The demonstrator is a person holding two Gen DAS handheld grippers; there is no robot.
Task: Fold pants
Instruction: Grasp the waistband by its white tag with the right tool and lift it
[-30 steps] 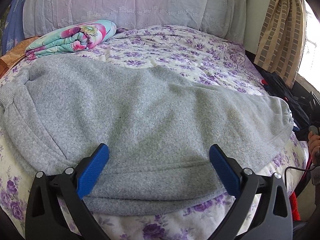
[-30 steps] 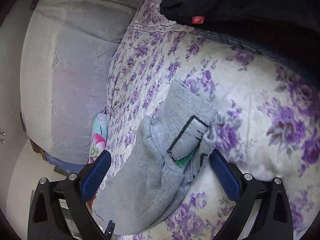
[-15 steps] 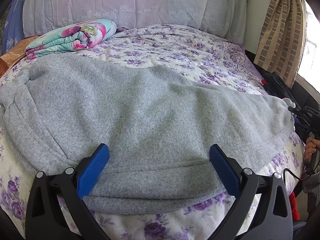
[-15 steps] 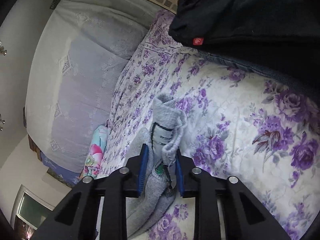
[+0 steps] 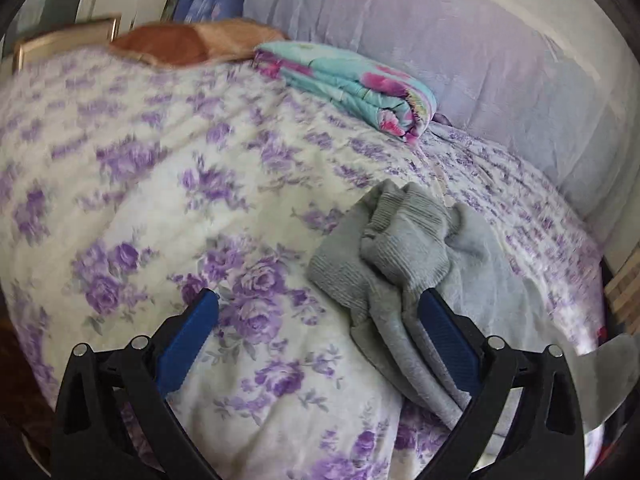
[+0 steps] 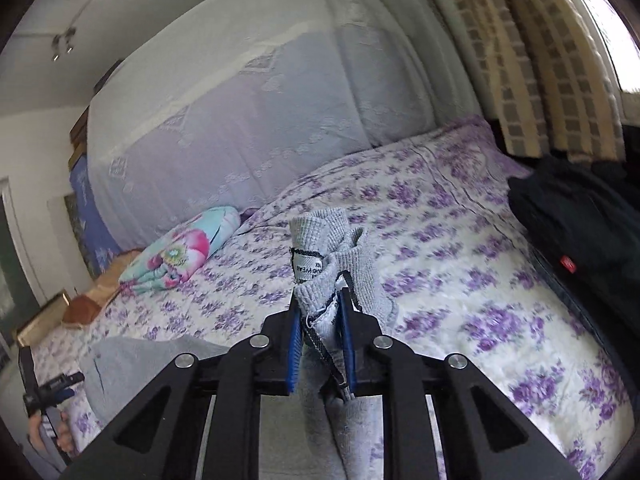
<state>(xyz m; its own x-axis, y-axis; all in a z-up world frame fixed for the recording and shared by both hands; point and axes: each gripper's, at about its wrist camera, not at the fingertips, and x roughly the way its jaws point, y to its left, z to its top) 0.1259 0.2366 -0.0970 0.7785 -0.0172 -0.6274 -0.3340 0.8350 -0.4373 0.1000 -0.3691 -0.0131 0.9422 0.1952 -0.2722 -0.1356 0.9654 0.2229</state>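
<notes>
The left gripper [image 5: 318,304] tilts down over the flowered bedspread [image 5: 168,216], jaws spread wide, the bunched cuff of the grey pants [image 5: 404,256] lying against its right finger. The right gripper [image 6: 320,312], nearly level, is closing on the waistband end of the pants [image 6: 340,272], lifted off the bed.

The left wrist view looks down along its tongs [image 5: 316,316] from close above the bed [image 5: 132,208], facing the headboard [image 5: 500,92] at upper right. The right wrist view sits low over the bed [image 6: 460,264], nearly level, facing the headboard [image 6: 240,120] and the curtain [image 6: 520,60] at upper right. Both share the quilt [image 5: 352,84] [image 6: 180,256], the headboard and the pants [image 5: 400,248] [image 6: 340,256].
</notes>
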